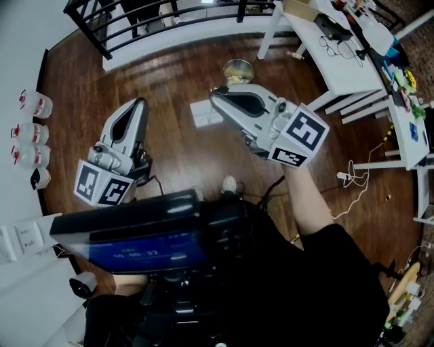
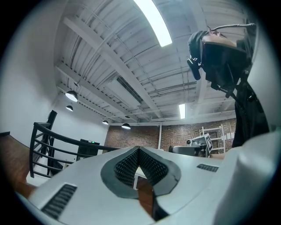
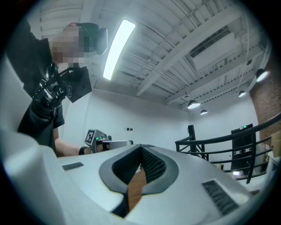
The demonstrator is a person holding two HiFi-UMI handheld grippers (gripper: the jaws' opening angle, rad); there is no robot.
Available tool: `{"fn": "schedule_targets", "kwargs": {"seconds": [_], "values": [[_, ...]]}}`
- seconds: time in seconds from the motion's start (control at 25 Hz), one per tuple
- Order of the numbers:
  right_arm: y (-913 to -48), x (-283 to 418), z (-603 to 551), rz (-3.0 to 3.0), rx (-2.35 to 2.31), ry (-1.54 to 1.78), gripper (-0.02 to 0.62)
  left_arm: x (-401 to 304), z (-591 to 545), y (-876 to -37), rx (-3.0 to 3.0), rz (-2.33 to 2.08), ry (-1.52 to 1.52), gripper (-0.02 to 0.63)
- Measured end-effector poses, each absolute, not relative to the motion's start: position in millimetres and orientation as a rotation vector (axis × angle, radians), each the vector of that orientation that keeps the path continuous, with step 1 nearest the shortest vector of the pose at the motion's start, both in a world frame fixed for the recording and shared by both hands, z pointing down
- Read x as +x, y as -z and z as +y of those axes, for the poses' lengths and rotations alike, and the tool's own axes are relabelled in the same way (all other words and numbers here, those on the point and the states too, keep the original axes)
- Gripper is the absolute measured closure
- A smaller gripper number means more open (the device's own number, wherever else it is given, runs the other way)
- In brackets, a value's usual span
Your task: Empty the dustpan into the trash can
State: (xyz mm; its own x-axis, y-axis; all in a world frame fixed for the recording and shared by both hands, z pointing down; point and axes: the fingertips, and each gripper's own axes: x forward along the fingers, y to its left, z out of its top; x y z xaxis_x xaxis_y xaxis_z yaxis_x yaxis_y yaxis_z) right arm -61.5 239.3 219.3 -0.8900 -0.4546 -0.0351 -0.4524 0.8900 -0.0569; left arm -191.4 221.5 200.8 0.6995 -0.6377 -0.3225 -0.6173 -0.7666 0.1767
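Note:
In the head view a small round bin with a pale liner [image 1: 238, 70] stands on the wooden floor, and a flat white boxy thing [image 1: 205, 112], possibly the dustpan, lies just near of it. My right gripper [image 1: 217, 93] is held above the floor with its tip over that white thing; its jaws are shut and empty. My left gripper [image 1: 140, 101] hangs to the left, also shut on nothing. The left gripper view shows closed jaws [image 2: 138, 149] aimed up at the ceiling. In the right gripper view the jaws [image 3: 141, 148] meet, with the left gripper [image 3: 103, 140] beyond.
White tables [image 1: 346, 61] with clutter stand at the upper right, with cables [image 1: 352, 183] on the floor below them. A black railing [image 1: 135, 20] runs along the far side. Bottles [image 1: 30, 135] line the left wall. A dark head-worn device [image 1: 156, 230] fills the bottom.

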Motion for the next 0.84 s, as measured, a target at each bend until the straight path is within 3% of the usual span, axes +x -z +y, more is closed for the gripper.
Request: {"fn": "schedule_targets", "kwargs": {"seconds": [0.84], "values": [[-227, -50, 224, 3.028, -0.715, 0.078, 0.594, -177, 206, -204, 2.838, -1.047, 0.539, 0.606]]}}
